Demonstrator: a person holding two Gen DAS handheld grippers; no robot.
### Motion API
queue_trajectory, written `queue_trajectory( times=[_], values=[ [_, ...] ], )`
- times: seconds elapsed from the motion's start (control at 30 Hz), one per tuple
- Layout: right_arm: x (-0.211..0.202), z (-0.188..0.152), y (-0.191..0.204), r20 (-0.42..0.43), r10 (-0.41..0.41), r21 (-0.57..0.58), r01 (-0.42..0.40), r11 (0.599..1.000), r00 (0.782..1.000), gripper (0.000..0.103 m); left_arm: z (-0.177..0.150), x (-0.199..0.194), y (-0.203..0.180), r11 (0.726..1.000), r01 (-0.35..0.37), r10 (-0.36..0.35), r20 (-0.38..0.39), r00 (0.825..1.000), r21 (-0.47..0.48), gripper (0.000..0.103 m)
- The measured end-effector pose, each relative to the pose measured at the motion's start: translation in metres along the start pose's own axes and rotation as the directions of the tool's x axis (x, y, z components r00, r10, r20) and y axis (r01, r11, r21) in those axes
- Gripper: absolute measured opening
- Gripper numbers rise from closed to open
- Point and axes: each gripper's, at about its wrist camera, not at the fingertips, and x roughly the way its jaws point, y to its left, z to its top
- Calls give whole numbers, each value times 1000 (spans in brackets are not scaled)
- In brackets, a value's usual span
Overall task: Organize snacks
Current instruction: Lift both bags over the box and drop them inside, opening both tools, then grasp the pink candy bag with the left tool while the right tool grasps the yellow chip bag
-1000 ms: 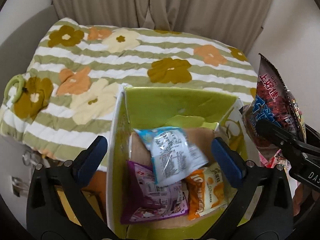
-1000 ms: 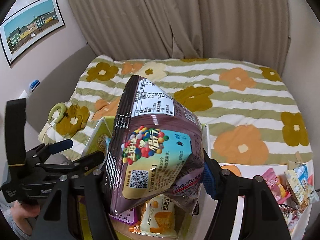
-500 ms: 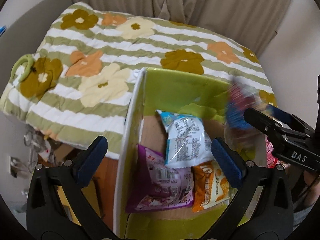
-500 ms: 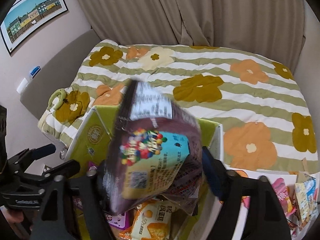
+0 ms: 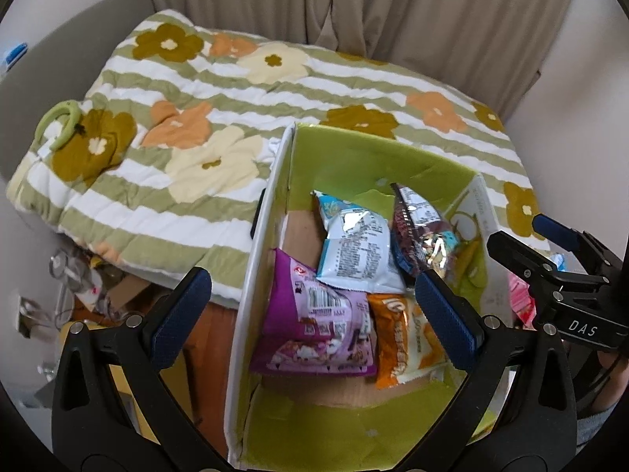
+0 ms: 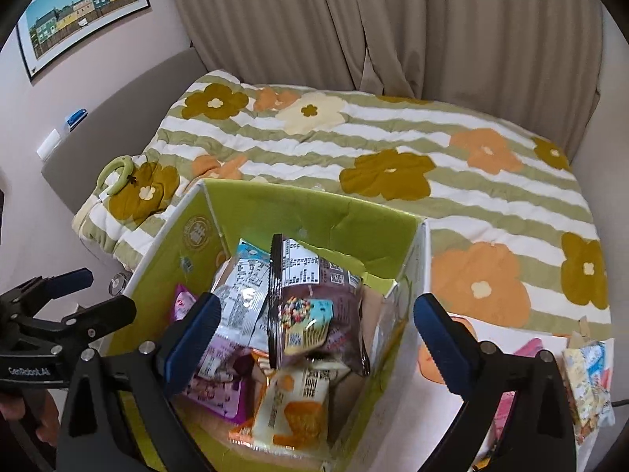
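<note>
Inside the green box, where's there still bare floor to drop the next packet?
Bare cardboard shows along the box's near wall, below the purple packet and orange packet, and a strip by the left wall beside the white-blue packet. The middle and right are crowded, with the dark candy bag leaning there.

floral quilt [image 6: 393, 149], curtain [image 6: 393, 23], framed picture [image 6: 78, 11]

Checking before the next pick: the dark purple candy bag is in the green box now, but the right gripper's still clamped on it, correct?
Not quite. The dark purple candy bag does lie in the green box, but the right gripper is not clamped on it: the right wrist view shows its jaws opening, pads clear of the bag.
</note>
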Motion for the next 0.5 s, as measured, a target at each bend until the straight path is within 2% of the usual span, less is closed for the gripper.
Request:
queue_trajectory(
  times=[0.33,0.5],
  values=[
    [-70,-27,7,101,-76,39,72,997,992,98,-24,-51,-12,997,58,-62,65,996,59,103],
    [-107,-49,4,142,-150,99,137,986,978,98,-35,-72,-21,989,100,-110,87,990,112,103]
  ],
)
